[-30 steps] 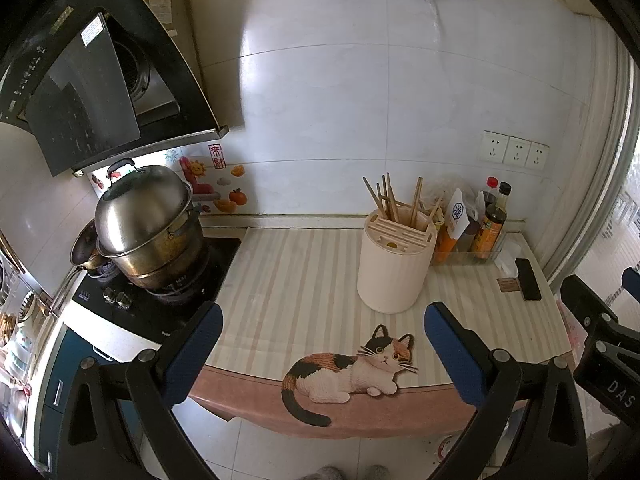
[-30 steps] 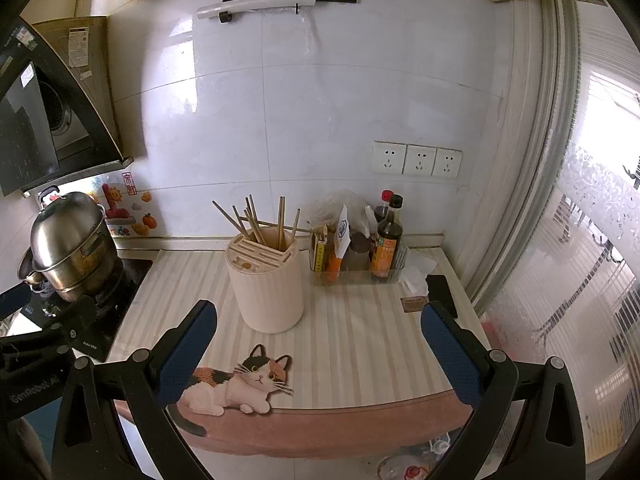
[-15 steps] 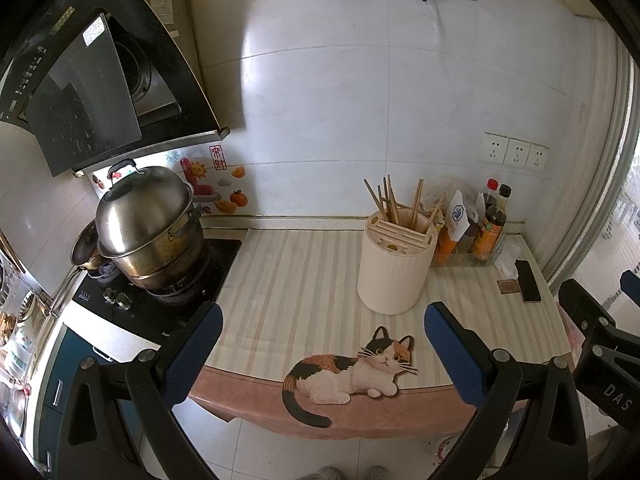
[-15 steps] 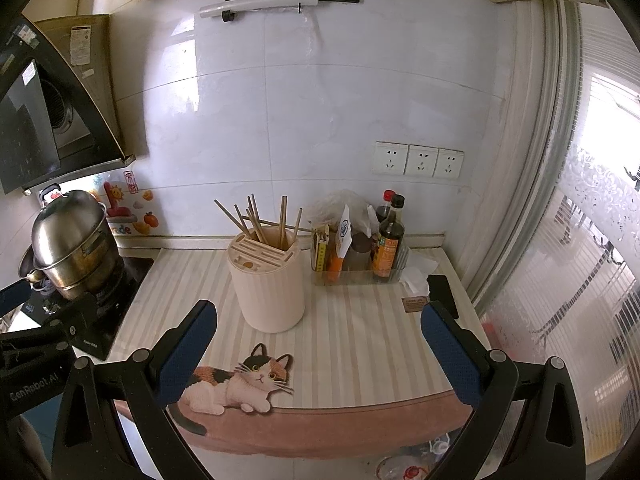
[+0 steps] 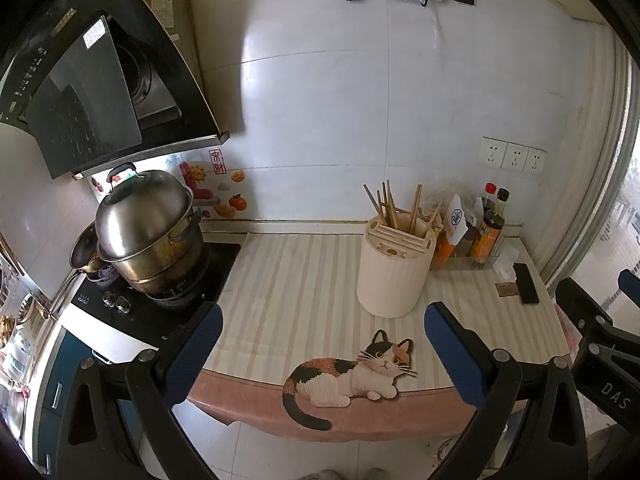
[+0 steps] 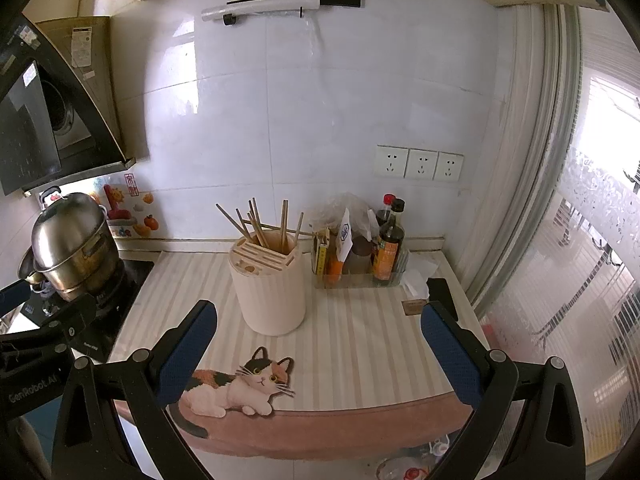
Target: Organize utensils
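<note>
at the lower edge of both frames, the left gripper (image 5: 322, 344) and right gripper (image 6: 318, 346) hang spread wide and empty in front of the counter (image 5: 296, 280), well short of the chopsticks (image 6: 260, 222). these stand splayed at mixed angles in the cream holder (image 6: 272, 284) at centre frame, just left of the bottle tray (image 6: 360, 276). thin, light and stiff, the sticks look likely to slip or roll between pads; a pinch on the exposed upper shafts seems safest. the holder looks light enough to tip if nudged. a steel pot (image 5: 148, 232) sits at left.
</note>
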Demonstrator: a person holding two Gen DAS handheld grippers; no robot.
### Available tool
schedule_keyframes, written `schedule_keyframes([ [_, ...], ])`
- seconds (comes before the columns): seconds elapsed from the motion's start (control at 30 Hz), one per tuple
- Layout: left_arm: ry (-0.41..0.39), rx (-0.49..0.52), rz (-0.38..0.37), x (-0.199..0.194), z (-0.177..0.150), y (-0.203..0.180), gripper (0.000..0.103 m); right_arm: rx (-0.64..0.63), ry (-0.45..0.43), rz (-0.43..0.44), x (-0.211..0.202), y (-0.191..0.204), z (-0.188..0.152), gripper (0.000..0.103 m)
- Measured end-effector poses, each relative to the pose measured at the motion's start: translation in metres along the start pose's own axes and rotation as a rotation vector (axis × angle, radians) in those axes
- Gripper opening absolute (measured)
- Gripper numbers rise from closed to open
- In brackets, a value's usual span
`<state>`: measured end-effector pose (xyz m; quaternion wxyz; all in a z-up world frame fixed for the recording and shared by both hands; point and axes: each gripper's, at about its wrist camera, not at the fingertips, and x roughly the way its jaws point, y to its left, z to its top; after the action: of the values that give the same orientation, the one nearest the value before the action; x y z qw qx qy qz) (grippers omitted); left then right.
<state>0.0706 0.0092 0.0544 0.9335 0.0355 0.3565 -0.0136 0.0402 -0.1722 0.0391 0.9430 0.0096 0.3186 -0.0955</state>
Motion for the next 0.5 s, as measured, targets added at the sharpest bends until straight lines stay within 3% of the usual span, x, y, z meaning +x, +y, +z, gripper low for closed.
schedule_keyframes([
  [0.5, 0.002, -0.006, -0.009, -0.0019, 0.0022, -0.0043, 0.103, -0.006, -0.006, -0.002, -0.0044, 0.0002, 0.0029, 0.103],
])
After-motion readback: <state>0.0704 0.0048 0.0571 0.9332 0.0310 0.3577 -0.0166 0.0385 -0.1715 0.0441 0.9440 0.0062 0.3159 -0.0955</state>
